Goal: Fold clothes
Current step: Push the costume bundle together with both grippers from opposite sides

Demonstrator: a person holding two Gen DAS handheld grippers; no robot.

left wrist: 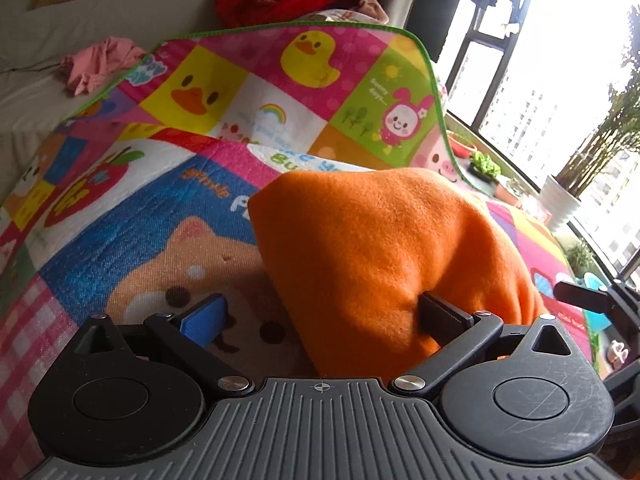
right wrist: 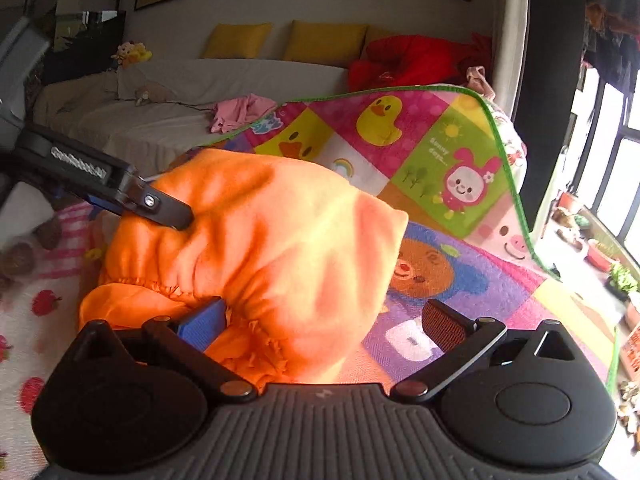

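We've got the orange fleece garment point(left wrist: 384, 248) bunched in a mound on the cartoon play mat point(left wrist: 132, 208), and both tools are at it. On our left gripper point(left wrist: 320, 316) the fingers stand wide apart, the black finger point(left wrist: 442, 316) pressed into the fleece and the blue one out over bare mat, so nothing is clamped there. Over on our right gripper point(right wrist: 324, 320) it's the same picture mirrored: fingers spread, the blue pad point(right wrist: 202, 326) nudged against the gathered elastic hem point(right wrist: 240, 308), the other finger clear of the cloth over the mat. We'd judge we're pinning and shaping the bundle from two sides, not lifting it. The mat's far edge is curled up behind the garment. As for direction, the mound tapers to a point away from us, the ruffled hem lying nearest the right gripper; its long axis we can't truly call while it's this crumpled.
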